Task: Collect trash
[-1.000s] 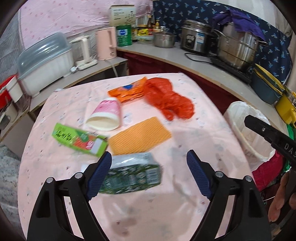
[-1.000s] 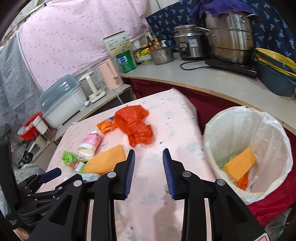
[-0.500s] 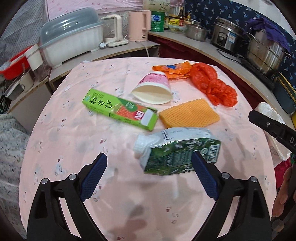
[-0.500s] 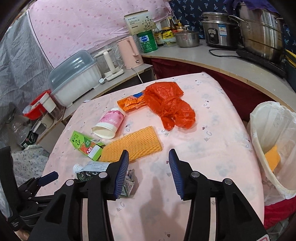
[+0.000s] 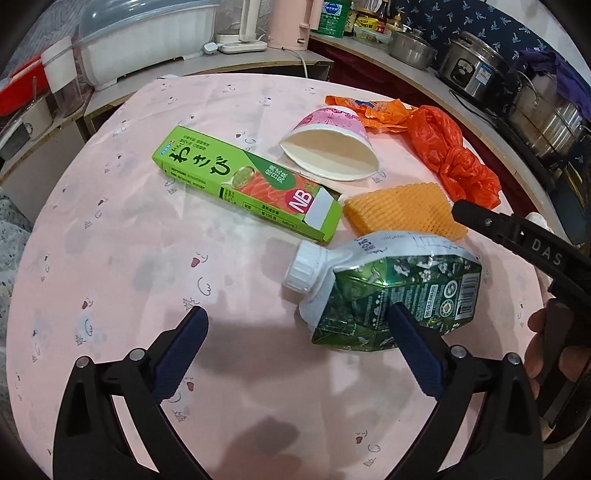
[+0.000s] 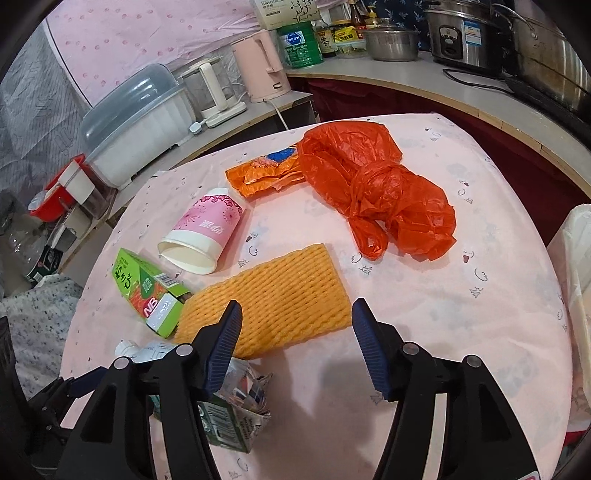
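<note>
Trash lies on the pink-clothed table (image 5: 110, 258). A crushed green carton (image 5: 399, 291) with a white cap lies against the right finger of my left gripper (image 5: 295, 314), whose jaws are opening wide and press on nothing. Beyond it are a green wasabi box (image 5: 247, 184), a pink paper cup (image 5: 332, 147) on its side, an orange foam net (image 5: 402, 214), a red plastic bag (image 5: 450, 155) and an orange wrapper (image 5: 369, 109). My right gripper (image 6: 297, 308) hovers over the foam net (image 6: 273, 299), jaws opening, gripping nothing. The carton (image 6: 229, 417) sits under its left finger.
A bin with a white liner (image 6: 576, 258) stands off the table's right edge. Counters behind carry a kettle (image 6: 264, 70), a covered dish rack (image 6: 136, 122), pots and a rice cooker (image 6: 461, 33). A person's hand (image 5: 543, 343) holds the right gripper's handle.
Both grippers came down and closer to the table, and both pairs of jaws spread wider. In the right wrist view the bin slid to the right edge and the foam net came between the fingers.
</note>
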{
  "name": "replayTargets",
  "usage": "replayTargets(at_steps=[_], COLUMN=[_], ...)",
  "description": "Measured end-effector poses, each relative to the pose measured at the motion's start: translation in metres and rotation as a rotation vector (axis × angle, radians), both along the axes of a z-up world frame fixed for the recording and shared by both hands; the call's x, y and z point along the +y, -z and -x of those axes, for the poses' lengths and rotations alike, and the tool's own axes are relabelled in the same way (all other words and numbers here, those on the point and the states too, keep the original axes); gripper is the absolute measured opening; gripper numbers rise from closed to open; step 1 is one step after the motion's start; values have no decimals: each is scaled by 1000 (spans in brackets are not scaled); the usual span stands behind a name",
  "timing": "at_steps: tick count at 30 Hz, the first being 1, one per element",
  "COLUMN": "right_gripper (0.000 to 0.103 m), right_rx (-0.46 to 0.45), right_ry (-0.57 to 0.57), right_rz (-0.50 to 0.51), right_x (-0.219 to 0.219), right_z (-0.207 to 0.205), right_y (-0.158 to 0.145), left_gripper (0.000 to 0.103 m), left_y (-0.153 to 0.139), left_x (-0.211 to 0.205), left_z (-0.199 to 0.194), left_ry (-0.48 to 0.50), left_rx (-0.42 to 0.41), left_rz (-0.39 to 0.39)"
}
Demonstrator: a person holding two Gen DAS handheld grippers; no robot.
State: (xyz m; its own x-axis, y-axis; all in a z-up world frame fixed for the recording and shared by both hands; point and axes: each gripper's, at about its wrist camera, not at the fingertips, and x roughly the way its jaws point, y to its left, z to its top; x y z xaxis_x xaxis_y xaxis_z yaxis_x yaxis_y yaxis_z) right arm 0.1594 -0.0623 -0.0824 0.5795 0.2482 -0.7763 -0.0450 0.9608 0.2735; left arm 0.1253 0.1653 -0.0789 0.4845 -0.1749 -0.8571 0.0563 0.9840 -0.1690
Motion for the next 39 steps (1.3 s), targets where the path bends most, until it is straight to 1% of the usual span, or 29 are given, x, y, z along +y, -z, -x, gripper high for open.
replayTargets(at_steps=[7,9,10,11,12,13,14,15,17,19,22,24,25,26,27,28,29,32,35,37,38,39], right_gripper=[60,60,57,49,45,36,30,27,16,9,6,5,5,5,5,5,5,5,5,5,5,5], right_rx=[38,45,37,36,39,39,39,39,38,28,15,4,-3,-11,-22,-28,-34,-53,-69,-73,-76,-78], right_ry=[-7,-9,-8,-11,-15,-18,-21,-24,-22,-21,-9,4,11,21,33,42,55,84,107,122,130,137], right_rz=[0,-2,-2,-1,7,16,21,13,5,16,18,12,12,18,24,20,15,5,2,-1,-1,-1], right_x=[4,5,6,6,7,7,7,5,3,1,-6,-14,-17,-21,-26,-31,-36,-52,-65,-74,-78,-81], right_z=[-18,-19,-18,-18,-17,-17,-16,-16,-13,-9,0,7,11,14,19,22,26,37,52,61,64,66], right_y=[19,24,24,25,25,25,25,25,24,21,16,12,9,7,4,1,-2,-11,-18,-22,-23,-24], left_gripper=[94,90,85,79,76,71,70,68,62,57,50,44,37,27,25,10,0,0,1,3,9,13], left_y=[6,5,4,3,2,2,1,0,-1,-4,-11,-18,-22,-25,-29,-32,-35,-40,-42,-43,-44,-46], left_x=[-2,-5,-6,-8,-9,-10,-12,-12,-12,-12,-14,-17,-18,-20,-23,-25,-27,-34,-46,-52,-57,-62], left_z=[-17,-20,-21,-21,-22,-23,-22,-23,-21,-19,-13,-8,-6,-3,-1,0,2,5,12,17,19,20], left_ry=[13,32,43,56,67,72,73,75,79,84,100,120,131,136,142,152,160,179,224,232,236,245], left_rx=[30,33,33,30,31,31,28,24,23,22,5,-10,-16,-23,-31,-38,-36,-41,-27,-42,-62,-93], left_rz=[124,154,170,190,203,210,207,208,218,240,238,239,246,242,228,226,225,224,223,184,144,87])
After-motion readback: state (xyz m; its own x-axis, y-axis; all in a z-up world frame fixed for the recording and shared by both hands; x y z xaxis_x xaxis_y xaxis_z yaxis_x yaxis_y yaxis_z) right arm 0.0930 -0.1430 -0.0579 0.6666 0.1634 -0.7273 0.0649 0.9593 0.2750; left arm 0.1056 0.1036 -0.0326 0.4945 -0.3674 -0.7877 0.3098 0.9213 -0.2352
